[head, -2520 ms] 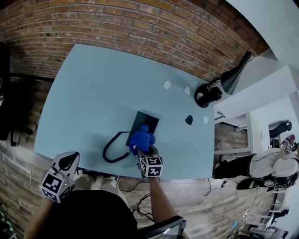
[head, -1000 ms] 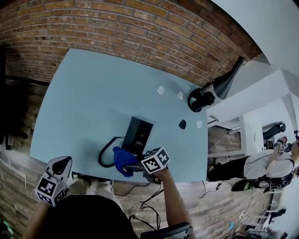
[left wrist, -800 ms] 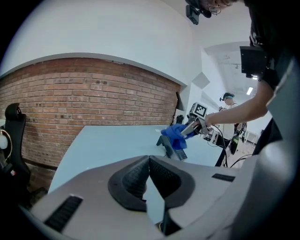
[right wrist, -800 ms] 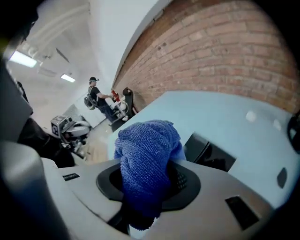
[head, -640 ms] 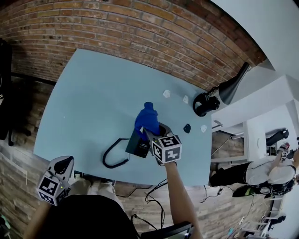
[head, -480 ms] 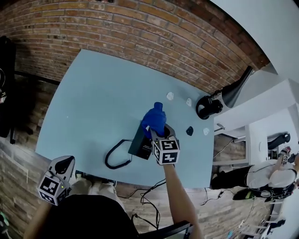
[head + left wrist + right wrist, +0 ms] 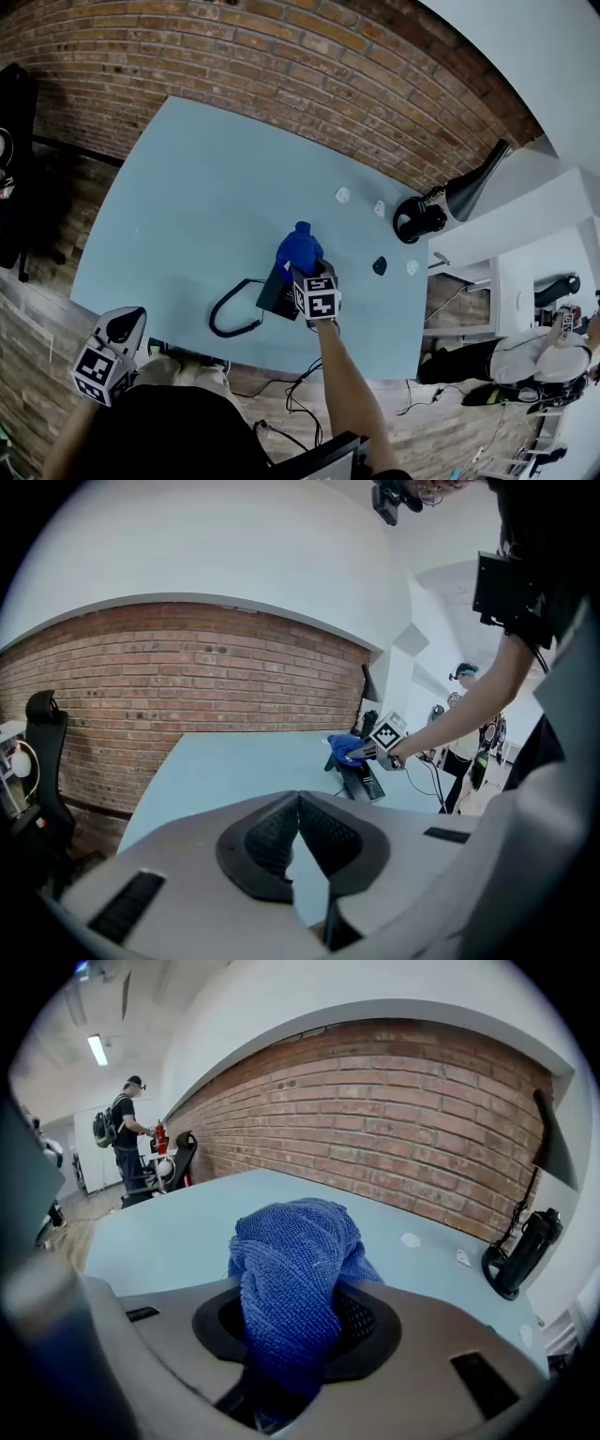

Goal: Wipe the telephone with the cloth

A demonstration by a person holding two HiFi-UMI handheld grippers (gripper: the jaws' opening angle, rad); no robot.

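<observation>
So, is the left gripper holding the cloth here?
No, the left gripper is closed on nothing; the blue cloth is clamped in the right gripper.

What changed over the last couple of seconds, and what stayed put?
The right gripper swept the blue cloth from the telephone's near-left side, by the cord, to its far end, gripping it throughout. The left gripper, shut, stayed idle off the table's near edge; the telephone looks unmoved.
</observation>
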